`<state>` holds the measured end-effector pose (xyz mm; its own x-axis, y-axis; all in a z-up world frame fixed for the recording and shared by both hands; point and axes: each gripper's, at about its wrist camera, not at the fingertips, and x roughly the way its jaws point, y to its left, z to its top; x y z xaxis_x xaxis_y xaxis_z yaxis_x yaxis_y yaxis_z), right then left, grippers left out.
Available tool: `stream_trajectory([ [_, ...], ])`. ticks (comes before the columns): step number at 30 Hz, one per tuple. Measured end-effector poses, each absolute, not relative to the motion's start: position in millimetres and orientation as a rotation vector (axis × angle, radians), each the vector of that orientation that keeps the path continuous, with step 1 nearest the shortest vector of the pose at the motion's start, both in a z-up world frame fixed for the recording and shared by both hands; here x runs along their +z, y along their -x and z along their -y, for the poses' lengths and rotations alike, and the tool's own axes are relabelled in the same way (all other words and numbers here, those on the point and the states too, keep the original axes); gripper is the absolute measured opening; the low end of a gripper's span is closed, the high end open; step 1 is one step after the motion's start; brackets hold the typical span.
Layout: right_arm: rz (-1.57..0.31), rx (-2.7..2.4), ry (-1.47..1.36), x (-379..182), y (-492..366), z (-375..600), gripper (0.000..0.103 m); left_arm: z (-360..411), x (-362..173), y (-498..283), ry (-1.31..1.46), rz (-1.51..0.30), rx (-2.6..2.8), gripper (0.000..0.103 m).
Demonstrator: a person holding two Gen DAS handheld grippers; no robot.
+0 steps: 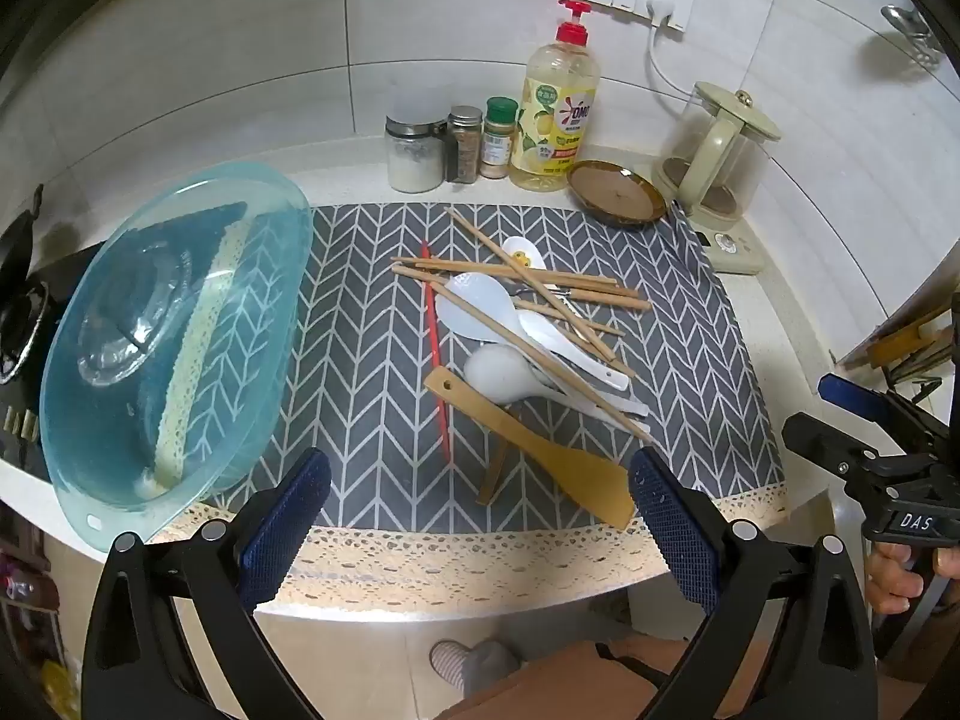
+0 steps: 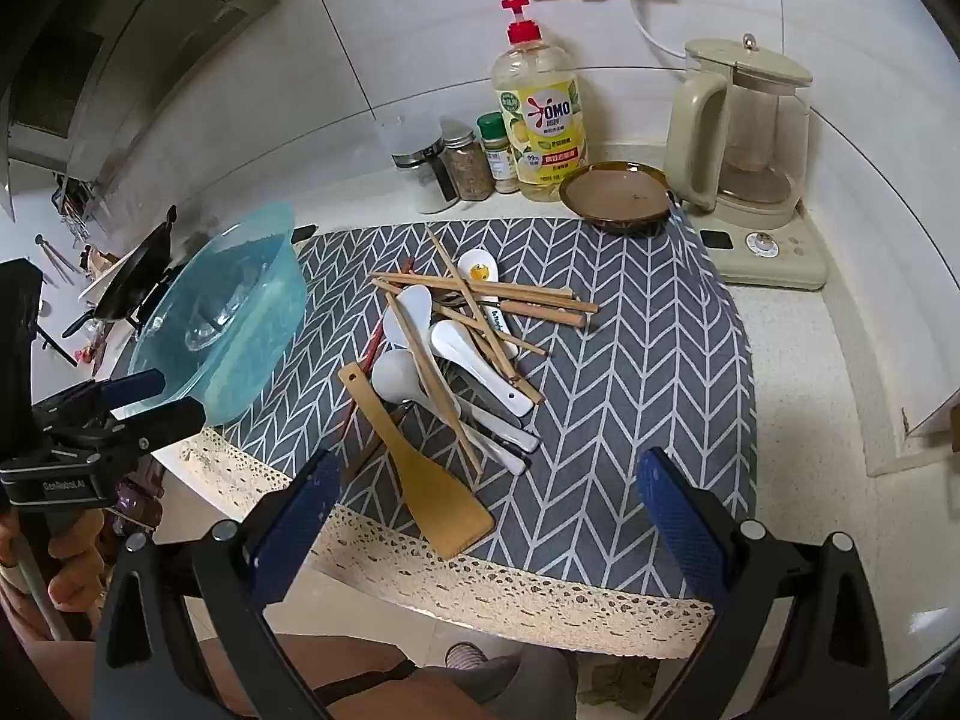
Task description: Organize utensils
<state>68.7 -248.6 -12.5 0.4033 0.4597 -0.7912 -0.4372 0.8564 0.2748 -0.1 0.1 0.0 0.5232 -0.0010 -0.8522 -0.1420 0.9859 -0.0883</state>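
Observation:
A heap of utensils lies mid-mat: several wooden chopsticks (image 1: 522, 276) (image 2: 480, 288), white spoons (image 1: 492, 372) (image 2: 396, 375), a wooden spatula (image 1: 540, 450) (image 2: 420, 468) and a red chopstick (image 1: 435, 348). On the mat's left end stands a clear blue plastic basin (image 1: 174, 330) (image 2: 234, 312), with a glass item inside. My left gripper (image 1: 480, 516) hovers open over the mat's front lace edge, short of the spatula, nothing between its fingers. Likewise my right gripper (image 2: 489, 516) stands open above the front edge, near the spatula's blade. Each view shows the other gripper off to one side.
A grey chevron mat (image 1: 690, 360) (image 2: 648, 372) covers the counter. Along the back wall stand spice jars (image 1: 465, 144), a dish-soap bottle (image 1: 555, 102) (image 2: 537, 120), a brown dish (image 1: 618, 192) (image 2: 618, 195) and a beige kettle (image 1: 717, 162) (image 2: 750, 138). A stove with a pan (image 2: 135, 276) lies left.

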Motion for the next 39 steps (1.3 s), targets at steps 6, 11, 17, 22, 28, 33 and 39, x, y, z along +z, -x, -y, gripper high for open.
stream_trajectory([
  [6,-1.009,0.568,-0.024,-12.6,-69.1,247.7,0.096,0.2,0.6,0.5,0.153,-1.018,0.084,0.099],
  [11,-1.012,0.568,-0.022,-12.7,-69.8,247.0,0.096,0.6,0.3,0.5,0.152,-1.023,0.086,0.099],
  [17,-1.014,0.568,-0.019,-13.1,-69.1,246.8,0.096,1.2,1.0,1.0,0.151,-1.021,0.082,0.099],
  [22,-1.015,0.566,-0.018,-13.0,-68.5,246.9,0.096,0.0,0.1,0.2,0.155,-1.024,0.082,0.099],
  [28,-1.016,0.566,-0.016,-12.6,-67.8,247.1,0.096,-0.4,0.1,0.3,0.156,-1.025,0.084,0.099],
  [33,-1.017,0.565,-0.015,-12.5,-67.6,247.0,0.096,0.0,0.0,0.1,0.155,-1.025,0.082,0.099],
  [39,-1.018,0.563,-0.014,-12.3,-67.4,246.8,0.096,0.0,-0.1,0.1,0.154,-1.025,0.084,0.099],
])
